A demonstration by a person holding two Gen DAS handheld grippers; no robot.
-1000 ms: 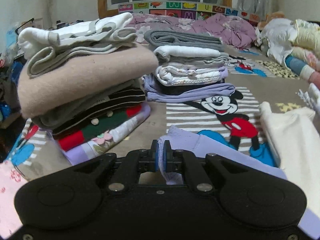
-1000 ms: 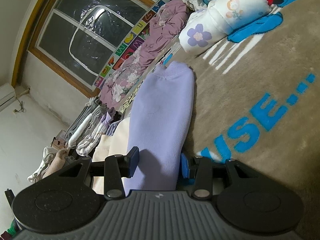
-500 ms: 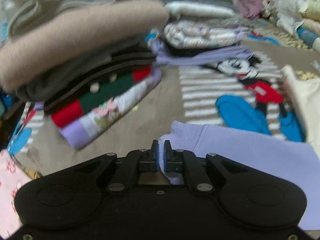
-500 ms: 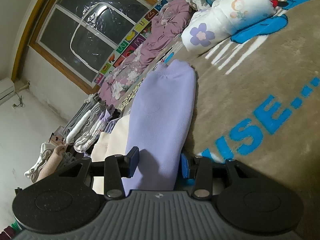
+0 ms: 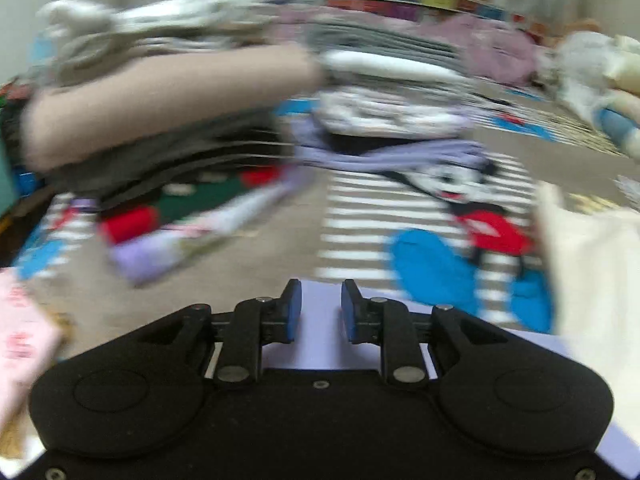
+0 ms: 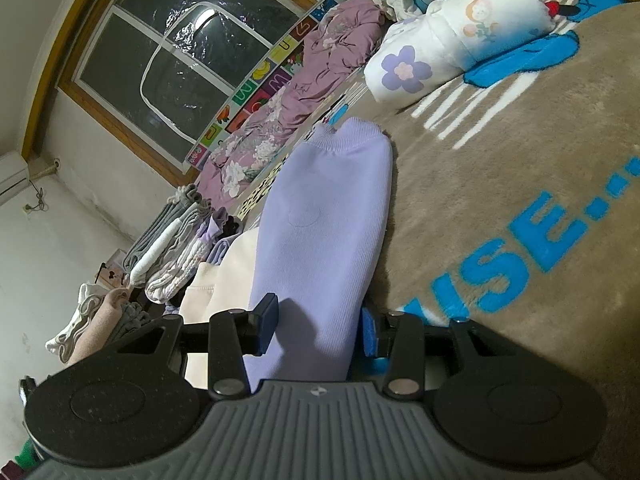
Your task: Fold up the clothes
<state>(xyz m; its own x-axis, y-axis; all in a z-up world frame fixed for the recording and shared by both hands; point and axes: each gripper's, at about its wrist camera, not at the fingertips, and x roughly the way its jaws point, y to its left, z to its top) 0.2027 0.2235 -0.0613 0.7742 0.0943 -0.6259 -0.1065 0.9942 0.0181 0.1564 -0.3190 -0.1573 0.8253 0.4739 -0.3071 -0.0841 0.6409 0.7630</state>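
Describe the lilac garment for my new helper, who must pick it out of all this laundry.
Start at the brown cartoon blanket. The lilac garment lies flat there between the right tongs, beside a cream piece. Alone among its neighbours, it is plain lilac with a ribbed cuff.

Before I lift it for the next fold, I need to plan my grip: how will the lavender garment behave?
The lavender garment looks like a soft ribbed knit lying flat on the blanket, so it will probably droop from any single grip point. Its folded layers may slide apart. It seems light, and unlikely to slip from the gripper.
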